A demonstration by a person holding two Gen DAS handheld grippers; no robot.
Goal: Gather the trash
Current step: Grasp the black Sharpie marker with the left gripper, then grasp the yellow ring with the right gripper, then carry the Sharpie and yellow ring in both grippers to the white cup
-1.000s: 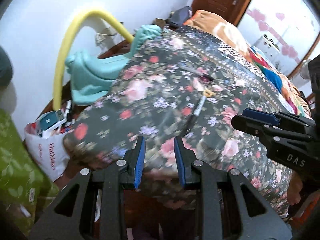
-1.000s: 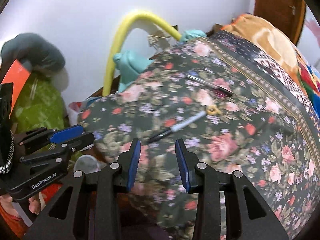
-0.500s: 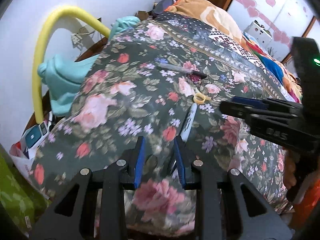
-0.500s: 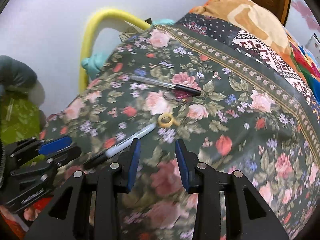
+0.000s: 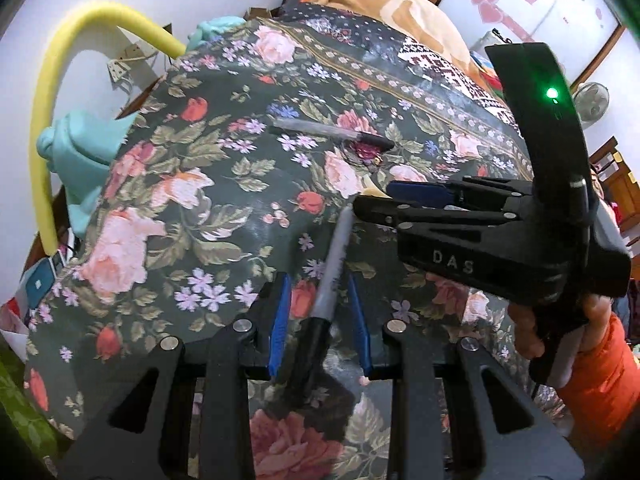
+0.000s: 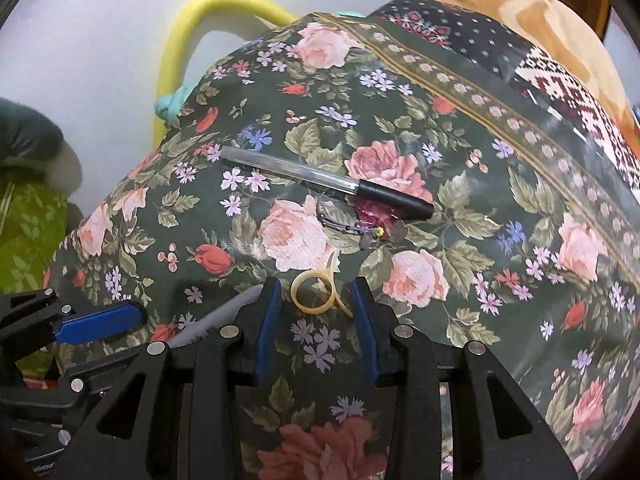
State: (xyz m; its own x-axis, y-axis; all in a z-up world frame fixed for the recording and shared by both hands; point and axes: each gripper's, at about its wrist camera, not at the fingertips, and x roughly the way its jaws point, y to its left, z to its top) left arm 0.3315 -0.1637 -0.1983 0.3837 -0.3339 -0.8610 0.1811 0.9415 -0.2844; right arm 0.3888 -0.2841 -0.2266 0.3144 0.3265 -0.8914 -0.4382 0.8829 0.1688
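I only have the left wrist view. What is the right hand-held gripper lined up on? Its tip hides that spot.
Observer: A pale ring lying on the flowered bedspread, between the open fingers of the right hand-held gripper.
Operator: Is it touching the ring?
Observer: Not that I can see; there is a gap on both sides.
Operator: Anything small near the far pen?
Observer: Yes, beside the pen lies a small purple string with a yellow bead.
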